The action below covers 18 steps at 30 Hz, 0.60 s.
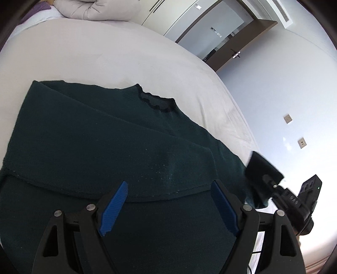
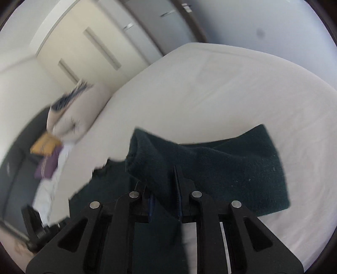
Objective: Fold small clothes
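Note:
A dark green knit sweater [image 1: 105, 137] lies flat on the white bed [image 1: 105, 52], neck opening toward the far side, one part folded over its body. My left gripper [image 1: 169, 185] hovers just above the sweater's near part, blue pads wide apart, nothing between them. In the left wrist view my right gripper [image 1: 267, 179] is at the bed's right edge with a sleeve end [image 1: 259, 166] lifted in it. In the right wrist view, my right gripper [image 2: 164, 189] is shut on the sleeve [image 2: 221, 164], whose fabric bunches up between the pads and drapes over the bed [image 2: 210, 84].
A pale quilted duvet [image 1: 90, 8] is heaped at the far end of the bed. The bed's edge runs down the right, with a wall and a brown door [image 1: 242, 42] beyond. A pillow [image 2: 69, 118] and yellow and purple items [image 2: 45, 145] lie at the left; wardrobe doors [image 2: 84, 42] stand behind.

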Available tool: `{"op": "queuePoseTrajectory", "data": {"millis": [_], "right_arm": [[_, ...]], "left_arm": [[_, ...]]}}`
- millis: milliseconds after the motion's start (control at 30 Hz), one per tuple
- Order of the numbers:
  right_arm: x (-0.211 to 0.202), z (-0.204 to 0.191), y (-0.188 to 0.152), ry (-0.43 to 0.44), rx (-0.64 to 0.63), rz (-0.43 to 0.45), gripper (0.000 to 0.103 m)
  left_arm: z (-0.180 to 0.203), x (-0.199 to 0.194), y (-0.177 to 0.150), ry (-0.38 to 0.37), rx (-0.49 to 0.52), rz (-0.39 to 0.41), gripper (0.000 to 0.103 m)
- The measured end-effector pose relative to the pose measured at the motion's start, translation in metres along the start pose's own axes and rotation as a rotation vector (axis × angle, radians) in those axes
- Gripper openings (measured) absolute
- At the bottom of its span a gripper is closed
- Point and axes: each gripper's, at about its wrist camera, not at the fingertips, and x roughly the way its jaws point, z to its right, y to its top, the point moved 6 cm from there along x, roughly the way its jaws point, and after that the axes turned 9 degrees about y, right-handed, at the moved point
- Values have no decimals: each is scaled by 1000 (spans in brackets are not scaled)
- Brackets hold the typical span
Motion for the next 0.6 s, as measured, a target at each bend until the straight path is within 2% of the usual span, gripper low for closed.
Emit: {"op": "queuePoseTrajectory", "data": {"millis": [100, 200, 267, 300, 367, 400, 433, 467, 500, 533, 600], "right_arm": [[54, -77, -58, 10, -137, -123, 15], [104, -113, -105, 0, -201, -223, 15], [129, -115, -130, -12, -204, -252, 15], [137, -103, -126, -14, -198, -248, 16], [130, -100, -137, 3, -187, -230, 18], [131, -94, -123, 16, -181, -228, 25], [108, -66, -97, 32, -175, -227, 39], [89, -50, -86, 50, -172, -228, 51], [63, -40, -78, 74, -168, -219, 69], [53, -41, -81, 84, -167, -206, 73], [30, -37, -88, 75, -172, -200, 73]], "left_arm": [[6, 9, -2, -51, -26, -43, 83], [17, 18, -7, -111, -47, -90, 83], [25, 26, -11, -152, -59, -121, 83], [30, 31, -14, -170, -62, -140, 85], [38, 41, -19, -175, -67, -177, 86], [42, 45, -22, -178, -69, -198, 86], [47, 51, -25, -185, -71, -220, 86], [52, 54, -28, -192, -70, -235, 86], [57, 58, -30, -193, -61, -251, 86], [61, 62, -32, -189, -51, -260, 86], [66, 68, -35, -170, -33, -268, 86]]}}
